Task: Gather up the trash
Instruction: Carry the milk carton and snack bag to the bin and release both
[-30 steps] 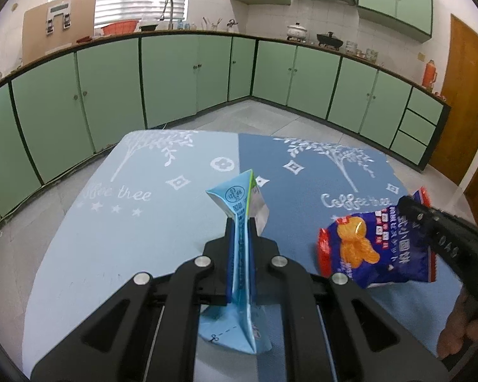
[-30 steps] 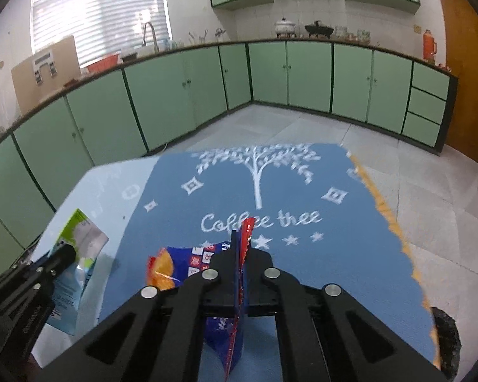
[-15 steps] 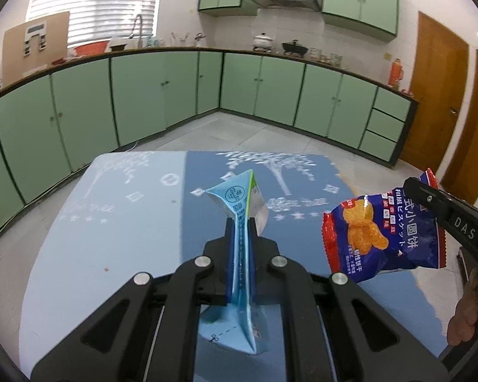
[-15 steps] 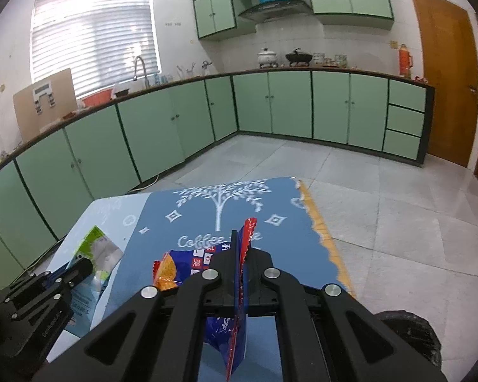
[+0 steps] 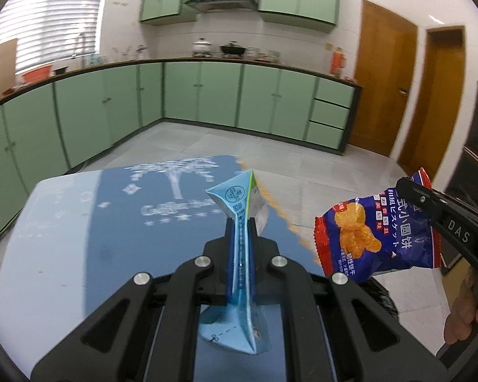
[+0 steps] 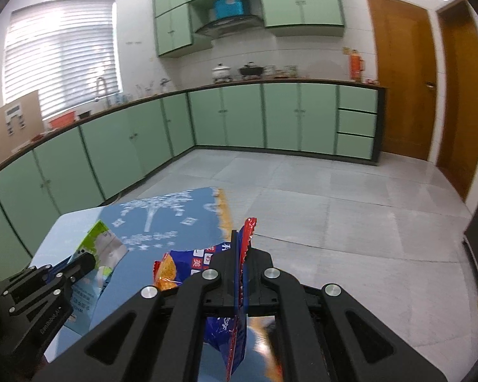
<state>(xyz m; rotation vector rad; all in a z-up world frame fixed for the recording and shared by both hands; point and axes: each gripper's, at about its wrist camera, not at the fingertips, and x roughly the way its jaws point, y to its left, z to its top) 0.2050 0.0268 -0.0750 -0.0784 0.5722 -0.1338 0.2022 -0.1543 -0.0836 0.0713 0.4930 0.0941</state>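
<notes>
**Both wrappers lifted clear and swinging toward the worktop's right edge**

The kitchen fills the background: green cabinets [image 6: 226, 114] run along the walls, with wooden doors [image 6: 398, 76] at the right. A second ago both cameras looked down at the blue-clothed worktop [image 5: 79, 222]; now they look across the room, and the cloth's orange-fringed right edge sits mid-frame with bare floor tiles [image 6: 350, 216] beyond it. Both arms have risen and turned rightward, away from the worktop.

The left tongs [image 5: 241, 222] are clamped on the light blue carton wrapper [image 5: 235, 200], pinched flat and edge-on between the jaws, its top corner standing above the fingertips and its lower end hanging beneath. The right tongs [image 6: 239, 242] are closed on the dark blue snack bag [image 5: 376, 232] near its red crimped top; the bag hangs free in the air beyond the worktop's edge, where a second ago it was still over the cloth.

A dark rounded shape [image 5: 379, 296] shows below the snack bag, off the worktop's corner; it may be a bin, but too little of it is visible to say.

The pickup looks done for both pieces: neither touches the cloth, and no other litter is visible on the part of the cloth in view. What remains, I judge, is carrying them to wherever the trash goes and releasing. The thin wrappers are held only by their edges, so a quick swing could tug one loose.
</notes>
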